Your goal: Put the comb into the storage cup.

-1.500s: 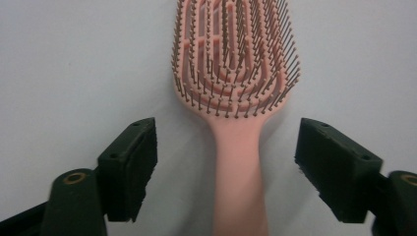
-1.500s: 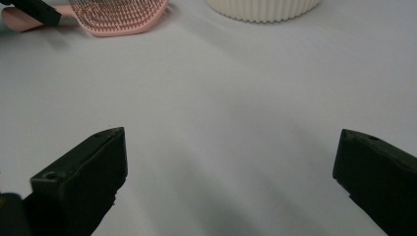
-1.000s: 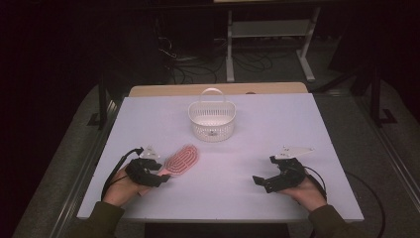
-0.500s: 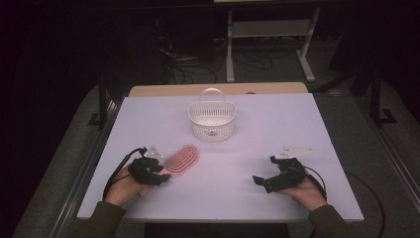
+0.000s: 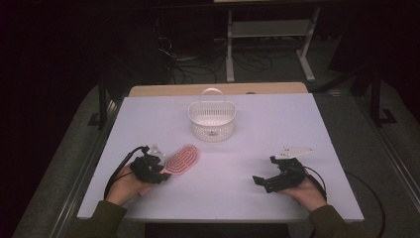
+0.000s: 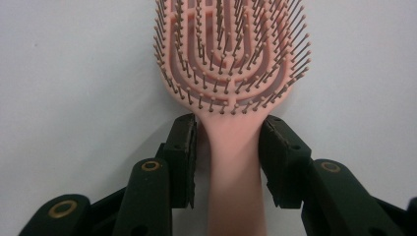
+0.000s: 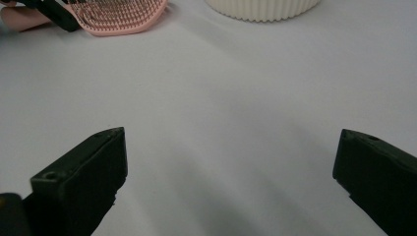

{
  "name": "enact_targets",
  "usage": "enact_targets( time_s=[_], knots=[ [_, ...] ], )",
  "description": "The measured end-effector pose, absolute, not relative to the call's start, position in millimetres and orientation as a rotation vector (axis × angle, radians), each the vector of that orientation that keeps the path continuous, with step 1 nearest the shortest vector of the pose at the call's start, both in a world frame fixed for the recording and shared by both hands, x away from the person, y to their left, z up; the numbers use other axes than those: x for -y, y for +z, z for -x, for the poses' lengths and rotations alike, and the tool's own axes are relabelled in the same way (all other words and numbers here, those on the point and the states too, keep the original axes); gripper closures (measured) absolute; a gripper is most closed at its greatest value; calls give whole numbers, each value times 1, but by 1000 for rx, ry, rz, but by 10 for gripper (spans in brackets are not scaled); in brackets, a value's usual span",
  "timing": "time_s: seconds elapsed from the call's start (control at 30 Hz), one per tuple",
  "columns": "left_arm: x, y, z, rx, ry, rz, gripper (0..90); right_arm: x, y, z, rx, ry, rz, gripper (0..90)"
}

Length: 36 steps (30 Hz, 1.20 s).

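A pink hairbrush [image 5: 182, 159] lies bristles up on the white table, left of centre. My left gripper [image 5: 161, 172] reaches around its handle from the near left. In the left gripper view the brush head [image 6: 231, 59] lies ahead, and the handle runs between the jaws of the left gripper [image 6: 227, 132]. Those jaws have just been closing: the right pad is at the handle and a thin gap is left at the other pad. My right gripper [image 5: 264, 169] rests open at the near right, and nothing is between the jaws of the right gripper [image 7: 231, 162].
A white ribbed basket [image 5: 212, 130] with a hoop handle stands at the middle back of the table [image 5: 297, 124]. The right gripper view shows the basket [image 7: 260, 7] and the brush [image 7: 118, 17] far ahead. Dark floor, cables and a stand lie beyond the table.
The left gripper's jaws have narrowed around the brush handle. Neither hand has shifted, and the brush lies where it was.
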<state>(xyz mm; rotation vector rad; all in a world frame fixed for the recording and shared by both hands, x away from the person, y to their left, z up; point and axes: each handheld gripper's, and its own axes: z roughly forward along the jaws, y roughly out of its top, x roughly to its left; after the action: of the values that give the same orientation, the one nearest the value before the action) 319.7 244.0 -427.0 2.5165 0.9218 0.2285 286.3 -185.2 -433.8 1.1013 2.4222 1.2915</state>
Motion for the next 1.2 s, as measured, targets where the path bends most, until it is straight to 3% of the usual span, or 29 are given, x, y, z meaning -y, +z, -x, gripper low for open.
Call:
enact_targets(
  time_s=[0.57,1.2],
  knots=[
    [-240,-425,-324,-947,210,-2547,688,185,-434,-286,-2426,1289,-1098,0],
    [-243,-425,-325,-926,191,-2538,704,186,-434,-286,-2424,1294,-1101,0]
  ],
)
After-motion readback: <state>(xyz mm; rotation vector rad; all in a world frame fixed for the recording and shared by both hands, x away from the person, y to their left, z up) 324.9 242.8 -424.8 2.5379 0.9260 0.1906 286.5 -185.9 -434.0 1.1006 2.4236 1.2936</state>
